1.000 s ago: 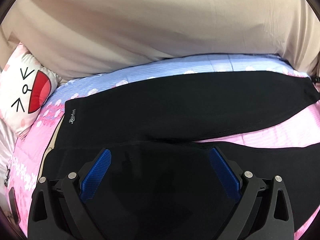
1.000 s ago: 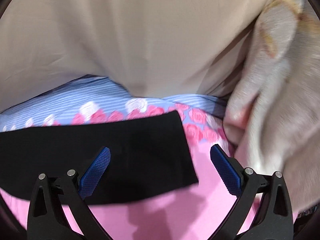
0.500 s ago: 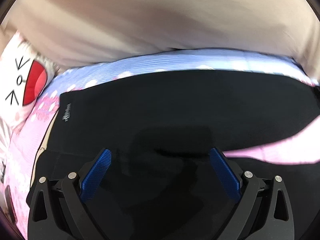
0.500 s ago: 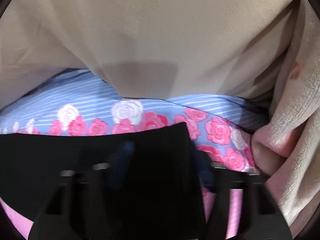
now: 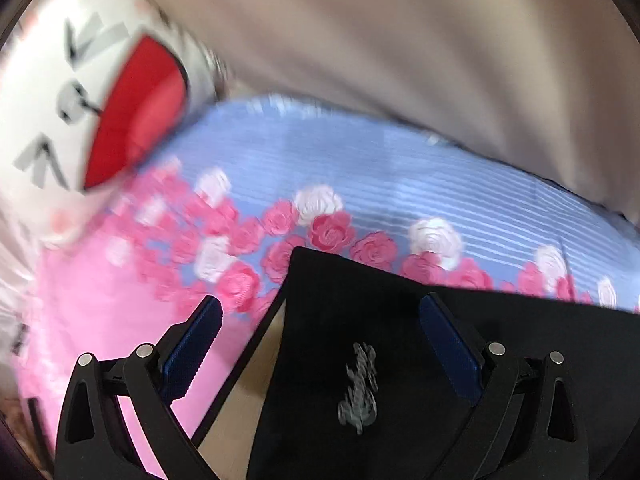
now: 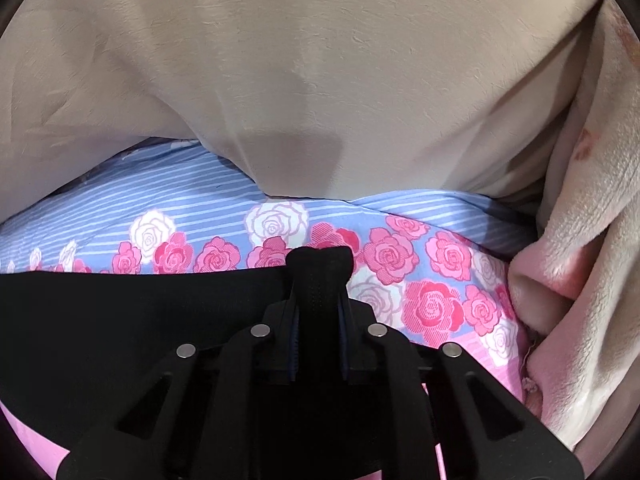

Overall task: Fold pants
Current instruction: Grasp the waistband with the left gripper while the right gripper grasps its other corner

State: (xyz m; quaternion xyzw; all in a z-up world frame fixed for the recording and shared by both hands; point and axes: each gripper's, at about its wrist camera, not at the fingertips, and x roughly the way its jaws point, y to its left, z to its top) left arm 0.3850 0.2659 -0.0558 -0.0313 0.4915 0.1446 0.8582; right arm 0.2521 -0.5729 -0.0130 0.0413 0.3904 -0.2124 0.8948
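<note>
right gripper (image 6: 318, 300) is clenched on a bunched hem of the black pants (image 6: 120, 320), anchoring that end; left gripper (image 5: 320, 344) hangs released over the waistband corner (logo side) on the bedsheet (image 5: 400, 168).

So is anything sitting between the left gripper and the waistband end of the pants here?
Nothing visible does. The left gripper is open, with the logo corner of the black pants right between its fingers and only the floral bedsheet around it. The right gripper is already shut on the pants.
</note>
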